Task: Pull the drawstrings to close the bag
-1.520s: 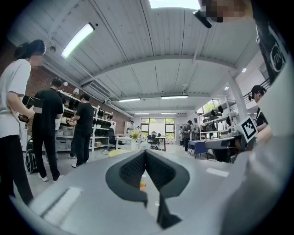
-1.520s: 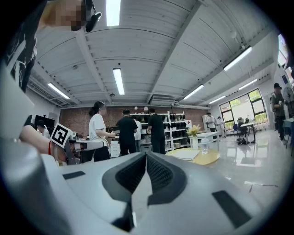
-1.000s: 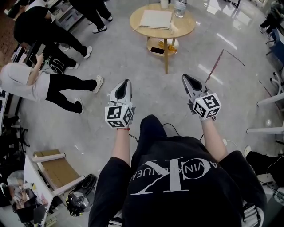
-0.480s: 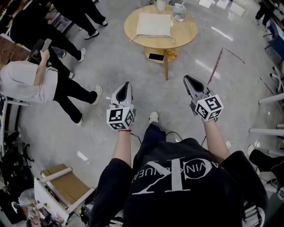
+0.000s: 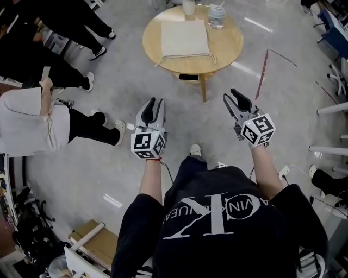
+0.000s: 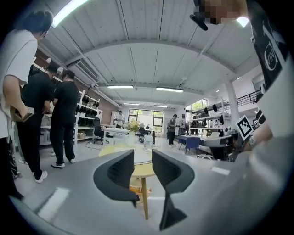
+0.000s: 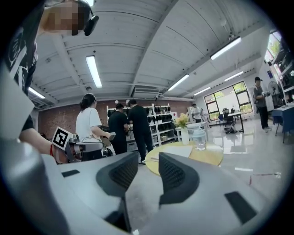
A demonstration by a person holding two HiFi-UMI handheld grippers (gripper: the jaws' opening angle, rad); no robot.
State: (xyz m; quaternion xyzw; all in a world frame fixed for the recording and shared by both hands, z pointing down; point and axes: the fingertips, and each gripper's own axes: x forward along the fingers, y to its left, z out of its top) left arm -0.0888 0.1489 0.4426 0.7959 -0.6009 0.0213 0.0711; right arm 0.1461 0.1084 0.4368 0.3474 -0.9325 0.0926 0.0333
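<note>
A flat beige drawstring bag lies on a round wooden table ahead of me, its cords along the near edge. My left gripper and right gripper hang in the air over the floor, short of the table and apart from the bag. Both have just been opening and stand open, with nothing between the jaws. In the right gripper view the bag shows on the tabletop beyond the right gripper. In the left gripper view the left gripper frames the table.
A clear bottle and a white cup stand at the table's far edge; a phone lies on its lower shelf. Several people stand at the left. White desk legs and red floor tape are at the right.
Both grippers have moved forward toward the table, which now sits nearer in view. Their jaws, shut before, have parted. The people at the left have shifted.
</note>
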